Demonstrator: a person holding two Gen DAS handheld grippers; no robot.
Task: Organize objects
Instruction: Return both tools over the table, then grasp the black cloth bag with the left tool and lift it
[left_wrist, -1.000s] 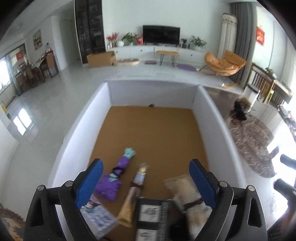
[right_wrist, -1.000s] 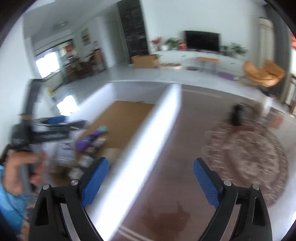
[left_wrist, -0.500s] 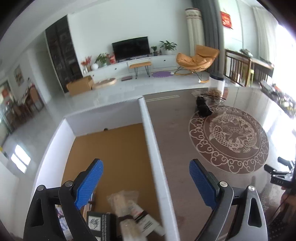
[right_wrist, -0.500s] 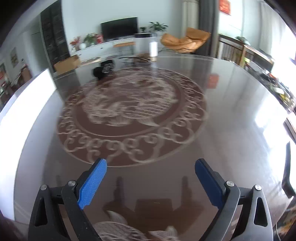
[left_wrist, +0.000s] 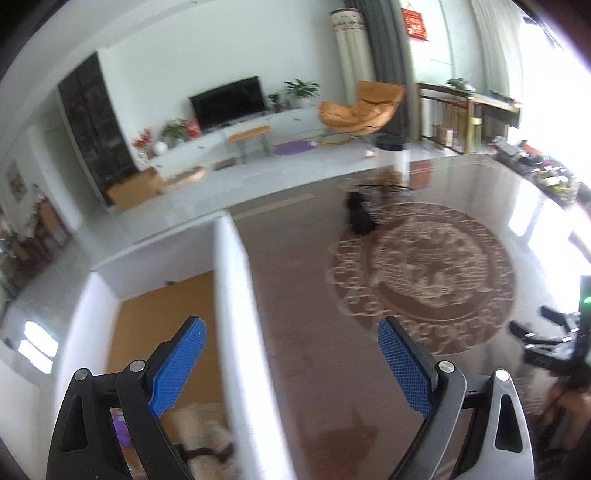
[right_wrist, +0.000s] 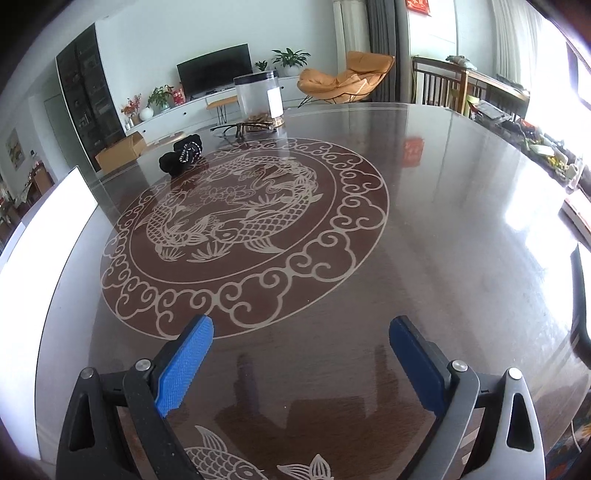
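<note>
A white-walled box (left_wrist: 232, 295) with a brown floor stands on the left of a dark glossy table (right_wrist: 443, 221); its wall also shows in the right wrist view (right_wrist: 48, 229). Blurred packets (left_wrist: 199, 432) lie in its near end. A black bundle (right_wrist: 181, 153), a pair of glasses (right_wrist: 240, 128) and a clear jar (right_wrist: 260, 99) sit at the table's far side. My left gripper (left_wrist: 291, 365) is open and empty above the box's right wall. My right gripper (right_wrist: 301, 365) is open and empty low over the table.
The table top carries a round fish pattern (right_wrist: 243, 229). The right gripper's handle shows at the right edge of the left wrist view (left_wrist: 554, 350). An orange chair (right_wrist: 343, 81) and a TV cabinet (right_wrist: 214, 79) stand behind the table.
My left gripper has swung right, from over the box's contents to over its right wall and the table. My right gripper has swung right and settled facing the table's fish pattern.
</note>
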